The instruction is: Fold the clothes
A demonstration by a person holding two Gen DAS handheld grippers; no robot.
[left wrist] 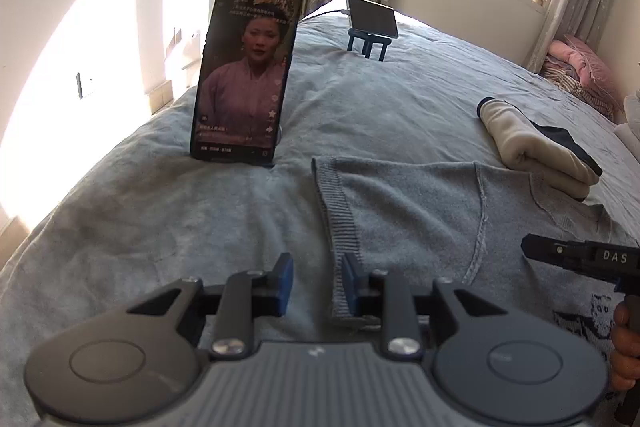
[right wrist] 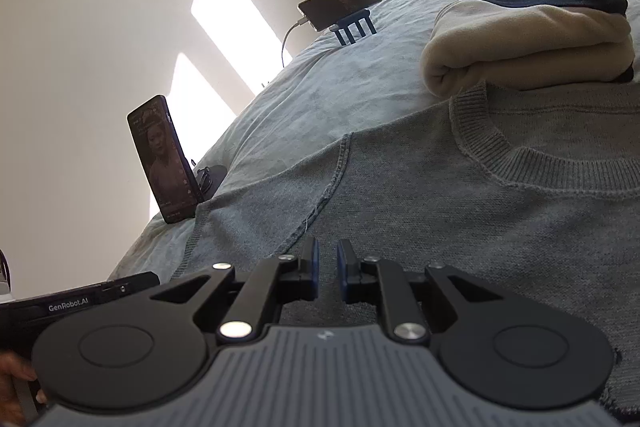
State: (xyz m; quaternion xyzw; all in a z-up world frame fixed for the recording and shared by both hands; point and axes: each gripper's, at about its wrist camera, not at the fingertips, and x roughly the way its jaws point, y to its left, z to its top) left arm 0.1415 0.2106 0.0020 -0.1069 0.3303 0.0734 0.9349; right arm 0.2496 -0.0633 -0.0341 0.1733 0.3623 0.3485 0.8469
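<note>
Two grippers work over a grey knit sweater (right wrist: 440, 195) spread flat on the bed (left wrist: 140, 211), and the step in hand looks like the first sleeve fold, with little of the task done on this garment. Its ribbed sleeve cuff (left wrist: 340, 227) runs up between the fingers of the left gripper (left wrist: 318, 285), whose jaws stand partly spread; the ribbing lies against the right-hand pad, but whether it is truly pinched I cannot tell, since the fingers hide the contact. In its own view the right gripper (right wrist: 327, 273) sits low over the chest of the sweater, jaws nearly pressed together with a narrow slit between them, and no cloth visibly caught. Next, I judge, the left gripper needs a firm bite on the cuff before carrying the sleeve across the body, while the other holds the torso down. The sweater is soft and lies smooth, its round ribbed collar (right wrist: 532, 163) toward a folded cream garment (right wrist: 520, 47) just beyond it (already folded, it seems). An upright phone (left wrist: 246, 75) stands near the cuff, so the swing should stay clear of it.
</note>
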